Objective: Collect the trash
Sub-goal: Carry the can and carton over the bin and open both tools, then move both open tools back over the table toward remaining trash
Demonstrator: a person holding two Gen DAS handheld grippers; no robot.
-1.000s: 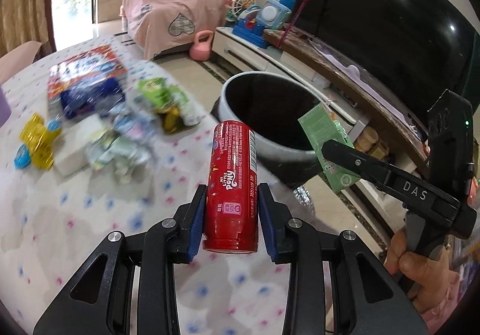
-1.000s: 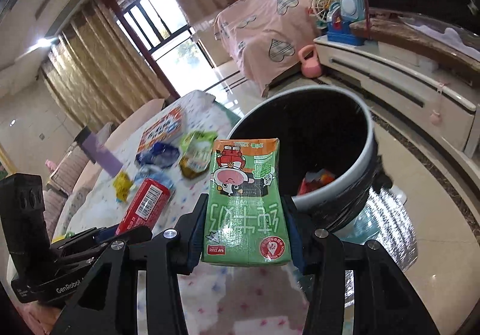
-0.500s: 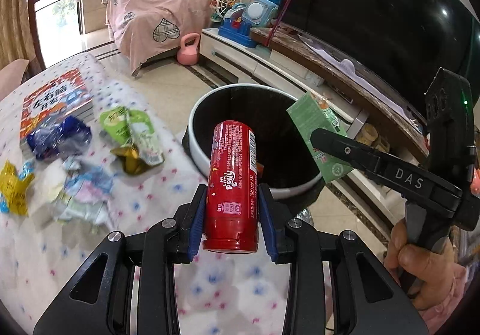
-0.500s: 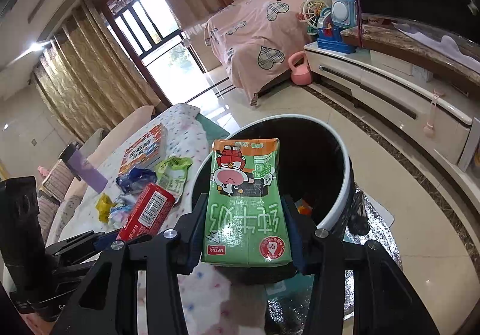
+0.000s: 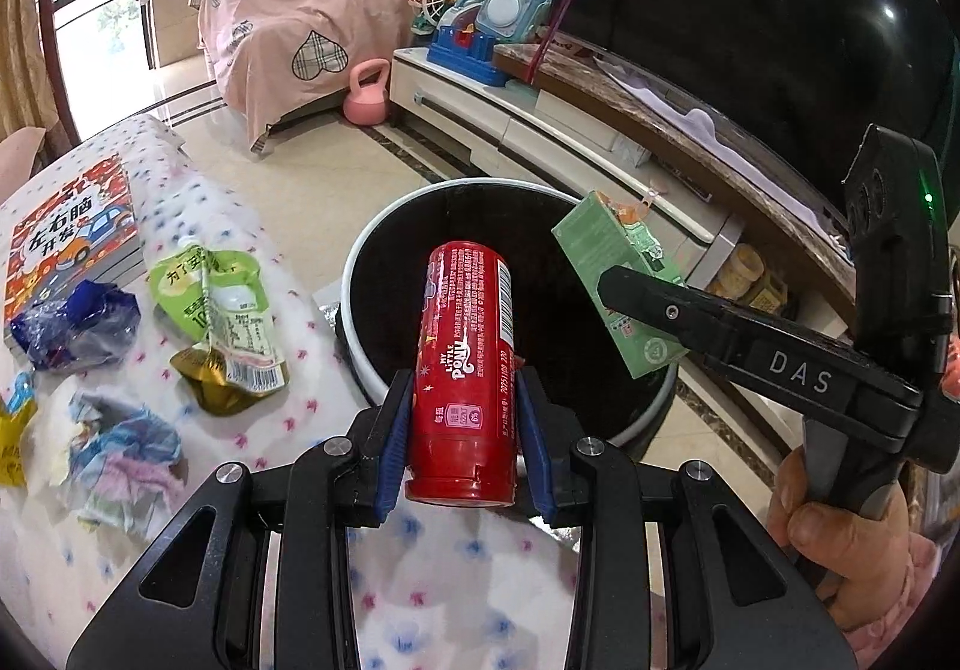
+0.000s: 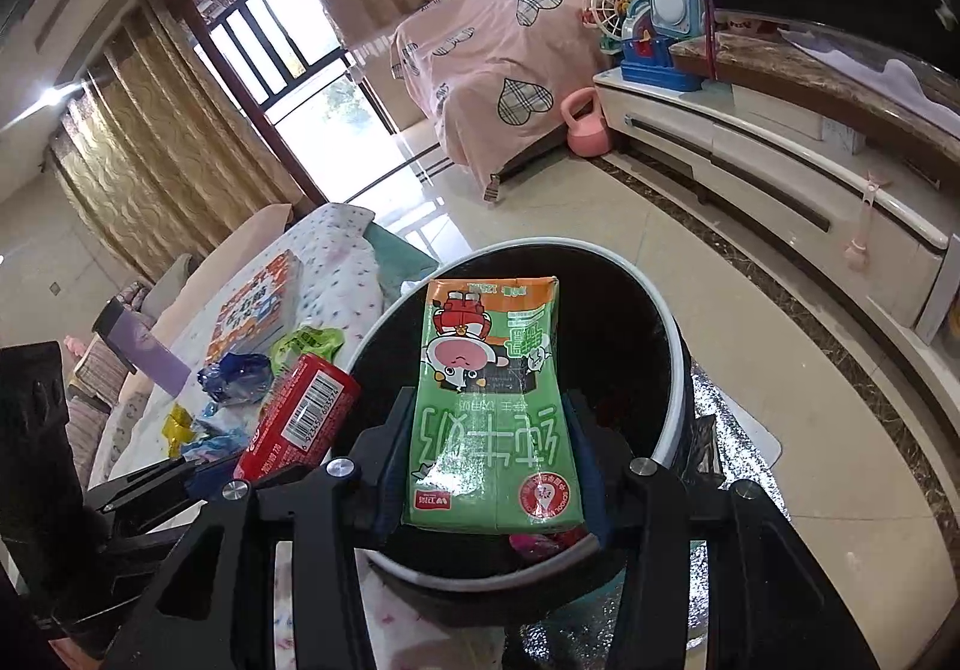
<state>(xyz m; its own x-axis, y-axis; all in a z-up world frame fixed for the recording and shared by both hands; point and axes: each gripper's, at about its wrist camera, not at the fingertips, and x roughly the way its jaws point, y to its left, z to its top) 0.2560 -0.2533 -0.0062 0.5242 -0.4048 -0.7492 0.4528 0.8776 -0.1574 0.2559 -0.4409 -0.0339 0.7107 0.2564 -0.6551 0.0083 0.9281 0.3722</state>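
My left gripper [image 5: 465, 430] is shut on a red cylindrical can [image 5: 465, 370], held over the near rim of the round black trash bin [image 5: 372, 250] with a white rim. My right gripper [image 6: 489, 460] is shut on a green milk carton [image 6: 492, 406], which hangs over the open bin [image 6: 672, 370]. In the left wrist view the carton [image 5: 606, 262] and the right gripper's finger [image 5: 720, 322] reach in from the right above the bin. The can [image 6: 294, 418] shows at the bin's left edge in the right wrist view. Some trash lies at the bin's bottom.
On the dotted tablecloth [image 5: 252, 430] lie a green pouch [image 5: 222, 298], a blue wrapper [image 5: 78, 322], crumpled paper [image 5: 120, 454], a yellow wrapper [image 5: 12, 430] and a book [image 5: 72, 226]. A TV cabinet [image 5: 540, 129], pink kettlebell [image 5: 367, 93] and covered furniture [image 5: 300, 9] stand beyond. A hand [image 5: 840, 538] holds the right gripper.
Both grippers have moved forward from above the table toward the bin. The can and the carton now hang over its opening; both stay gripped.
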